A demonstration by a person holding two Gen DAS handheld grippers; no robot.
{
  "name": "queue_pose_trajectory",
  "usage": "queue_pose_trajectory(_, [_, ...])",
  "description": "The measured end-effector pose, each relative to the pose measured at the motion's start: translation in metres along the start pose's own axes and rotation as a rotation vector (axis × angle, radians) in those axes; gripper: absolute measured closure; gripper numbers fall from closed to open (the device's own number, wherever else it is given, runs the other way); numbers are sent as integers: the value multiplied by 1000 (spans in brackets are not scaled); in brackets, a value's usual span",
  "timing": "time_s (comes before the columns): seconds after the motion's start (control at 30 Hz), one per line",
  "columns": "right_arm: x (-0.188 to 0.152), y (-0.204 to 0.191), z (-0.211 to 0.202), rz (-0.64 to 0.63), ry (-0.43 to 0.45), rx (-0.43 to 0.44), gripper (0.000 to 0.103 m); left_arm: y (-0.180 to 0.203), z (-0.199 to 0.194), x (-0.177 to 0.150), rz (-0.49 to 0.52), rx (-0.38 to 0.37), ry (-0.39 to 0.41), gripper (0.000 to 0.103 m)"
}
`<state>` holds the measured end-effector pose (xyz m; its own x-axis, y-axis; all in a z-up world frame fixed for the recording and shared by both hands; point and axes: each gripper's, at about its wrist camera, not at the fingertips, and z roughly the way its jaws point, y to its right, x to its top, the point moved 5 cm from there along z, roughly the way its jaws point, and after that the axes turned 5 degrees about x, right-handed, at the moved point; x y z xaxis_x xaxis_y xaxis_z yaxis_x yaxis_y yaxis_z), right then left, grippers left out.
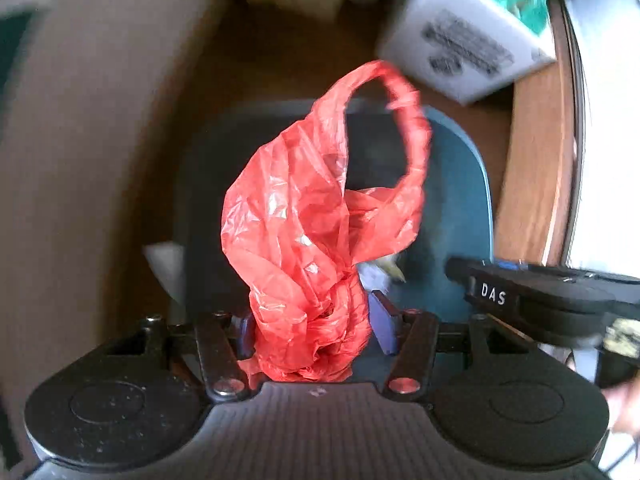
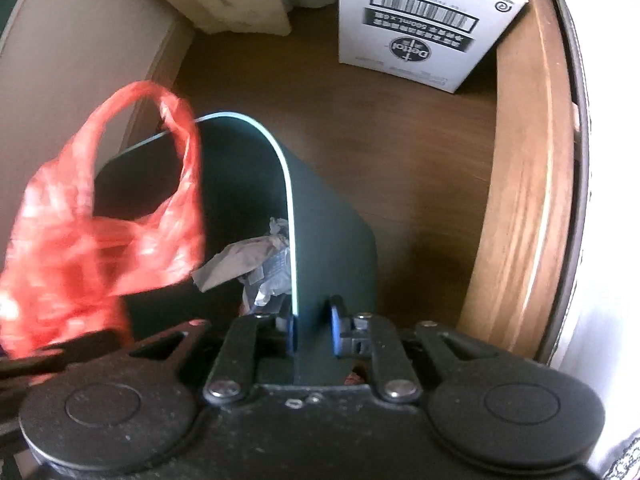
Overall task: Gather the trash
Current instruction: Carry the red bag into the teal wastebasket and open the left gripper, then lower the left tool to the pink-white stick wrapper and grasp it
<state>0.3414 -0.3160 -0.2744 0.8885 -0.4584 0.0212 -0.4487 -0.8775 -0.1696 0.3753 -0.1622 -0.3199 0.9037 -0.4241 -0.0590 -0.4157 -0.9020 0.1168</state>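
Red plastic bag (image 1: 316, 240): light, limp, slippery | left gripper (image 1: 312, 332) pinches its bunched base over bin (image 1: 472, 184) | right gripper (image 2: 312, 330) straddles bin's near rim, pads barely apart.

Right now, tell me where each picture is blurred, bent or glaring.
Left wrist view: the white box and the room's edges are smeared by motion; the red bag in the left claw stays fairly sharp, with small glints on its plastic. Right wrist view: the red bag is smeared, the box print is crisp, and the wooden edge bows from the fisheye lens.
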Motion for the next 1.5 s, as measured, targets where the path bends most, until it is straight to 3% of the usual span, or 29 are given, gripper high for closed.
queue_pose_trajectory(0.27, [4, -7, -14, 57, 39, 44, 94, 17, 59, 20, 87, 8, -104, 48])
queue_pose_trajectory(0.4, [6, -5, -9, 31, 40, -66, 97, 22, 73, 28, 121, 9, -113, 48])
queue_pose_trajectory(0.6, [2, 19, -1, 67, 24, -74, 96, 25, 100, 20, 145, -8, -204, 45])
queue_pose_trajectory(0.67, [3, 24, 0, 44, 37, -54, 96, 26, 102, 18, 143, -26, -205, 44])
queue_pose_trajectory(0.73, [4, 28, 3, 23, 27, -40, 96, 29, 102, 15, 137, -52, -207, 35])
queue_pose_trajectory(0.83, [3, 35, 8, 14, 5, -25, 97, 32, 95, 12, 161, -67, -176, 28])
queue_pose_trajectory(1.07, [1, 51, 19, 42, -10, -52, 98, 34, 69, 14, 186, -97, -102, 27])
queue_pose_trajectory(1.3, [-1, 57, 24, 57, -15, -46, 93, 7, 1, -9, 126, -165, 4, 27])
queue_pose_trajectory(1.5, [-3, 60, 25, 70, 0, -27, 86, -48, -11, -25, 14, -81, 87, 27])
